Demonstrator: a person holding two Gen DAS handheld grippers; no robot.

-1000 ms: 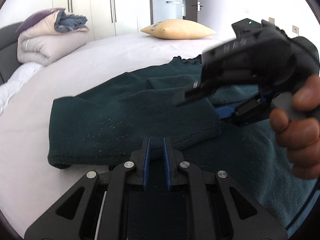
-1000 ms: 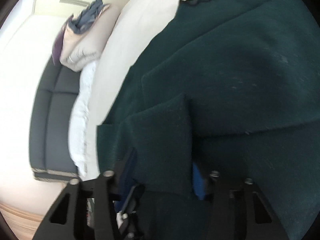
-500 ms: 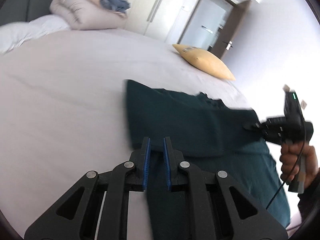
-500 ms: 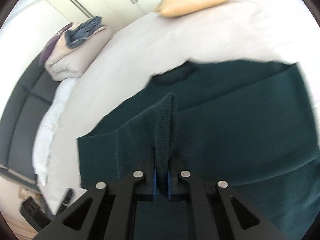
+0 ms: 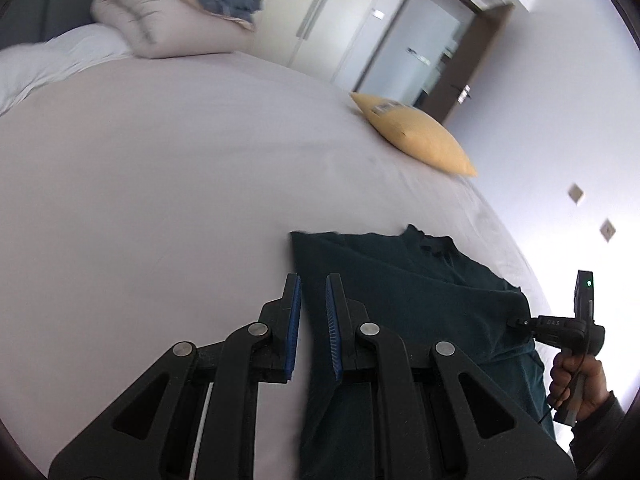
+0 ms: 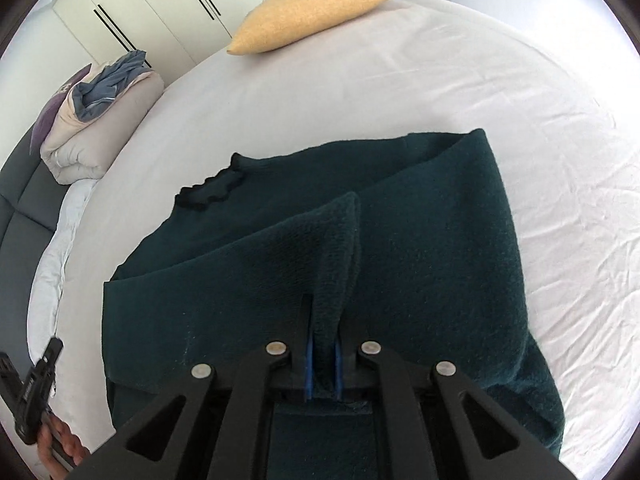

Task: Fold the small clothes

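Observation:
A dark green knitted sweater (image 6: pixel 432 248) lies on the white bed sheet (image 6: pixel 520 92), partly folded, its neck (image 6: pixel 210 190) toward the far left. My right gripper (image 6: pixel 322 320) is shut on a raised fold of the sweater. In the left wrist view the sweater (image 5: pixel 400 292) lies ahead and to the right, and the right gripper (image 5: pixel 516 323) pinches its right edge. My left gripper (image 5: pixel 312 304) is open by a narrow gap and empty, above the sweater's left edge.
A yellow pillow (image 6: pixel 316 12) lies at the far side of the bed. A folded duvet with blue cloth on top (image 6: pixel 100 120) sits at the far left, by a dark headboard (image 6: pixel 16 216). Wardrobe doors and a room door (image 5: pixel 424 52) stand behind.
My left gripper has pulled back and up to the sweater's left edge. My right gripper has closed on a fold of the sweater and drawn it across to the right.

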